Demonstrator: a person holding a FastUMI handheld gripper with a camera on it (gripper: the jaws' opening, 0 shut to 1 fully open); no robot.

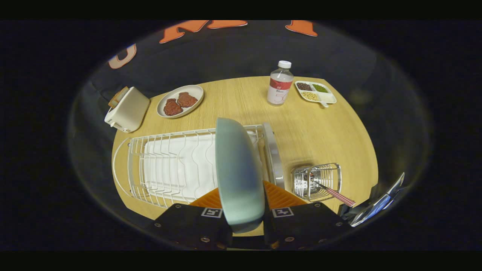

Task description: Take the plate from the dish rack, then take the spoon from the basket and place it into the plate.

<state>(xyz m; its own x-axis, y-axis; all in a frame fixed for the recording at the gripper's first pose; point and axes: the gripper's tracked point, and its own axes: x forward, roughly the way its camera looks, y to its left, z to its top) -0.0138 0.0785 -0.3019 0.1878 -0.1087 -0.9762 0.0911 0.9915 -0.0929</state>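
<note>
A pale grey-green plate (238, 171) stands on edge between my fingers, and my gripper (246, 205) is shut on its near rim. The plate is held above the white wire dish rack (169, 165), near the rack's right end. To the right of the rack stands a small wire basket (318, 180) with a spoon (335, 194) in it, its red-checked handle sticking out toward me. Both lie just beyond my right finger.
On the wooden table (301, 128), beyond the rack, are a white toaster (126, 109), an oval dish with two brown patties (180, 101), a water bottle (280, 83) and a divided tray of beans (315, 92). A phone-like device (376, 205) sits at the table's near right edge.
</note>
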